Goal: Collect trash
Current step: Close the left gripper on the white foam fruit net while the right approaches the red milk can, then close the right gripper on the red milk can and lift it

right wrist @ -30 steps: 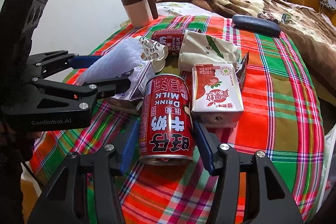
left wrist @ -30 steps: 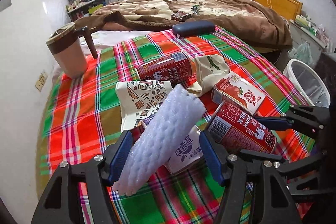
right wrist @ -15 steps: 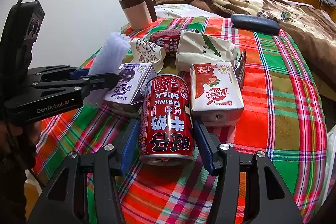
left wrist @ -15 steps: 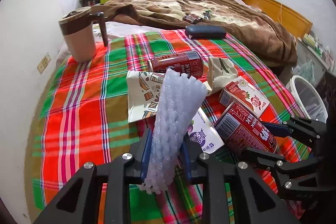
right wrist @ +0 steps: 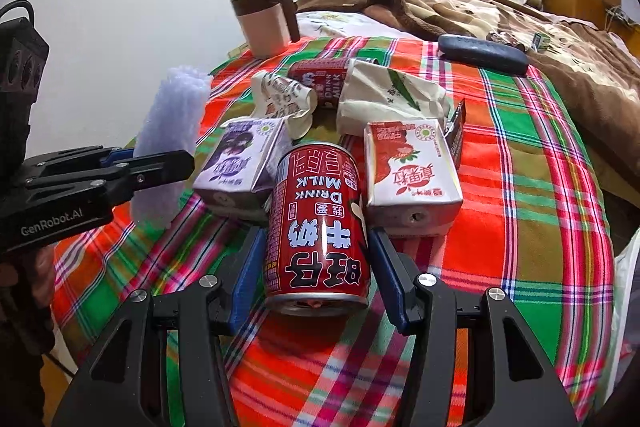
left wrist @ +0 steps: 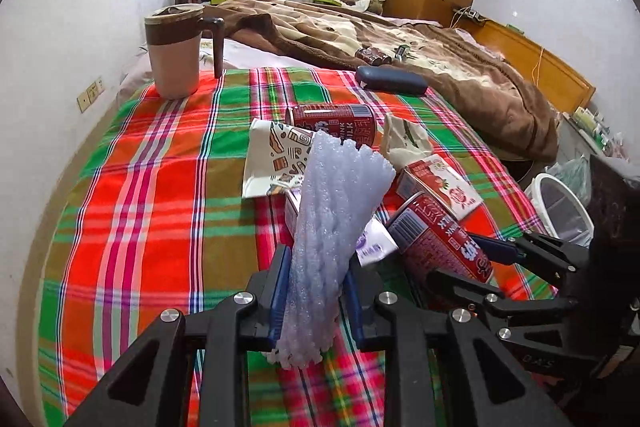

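Note:
My left gripper (left wrist: pixel 316 279) is shut on a white foam fruit net (left wrist: pixel 336 227) and holds it up over the plaid cloth; the net also shows in the right wrist view (right wrist: pixel 172 123). My right gripper (right wrist: pixel 316 259) is shut on a red milk can (right wrist: pixel 318 231), also seen in the left wrist view (left wrist: pixel 436 239). A second red can (left wrist: pixel 336 123), a purple carton (right wrist: pixel 240 163), a red strawberry carton (right wrist: pixel 412 171), a patterned paper cup (left wrist: pixel 272 159) and a crumpled paper bag (right wrist: pixel 388 99) lie in a pile on the cloth.
A pink-and-brown lidded mug (left wrist: pixel 176 55) stands at the cloth's far left. A dark blue case (left wrist: pixel 392 83) lies at the far edge by the brown blanket (left wrist: pixel 440 59). A white bin (left wrist: pixel 560 207) stands on the floor to the right.
My left gripper has shut on the foam net and raised it off the pile. My right gripper has stayed shut around the red can.

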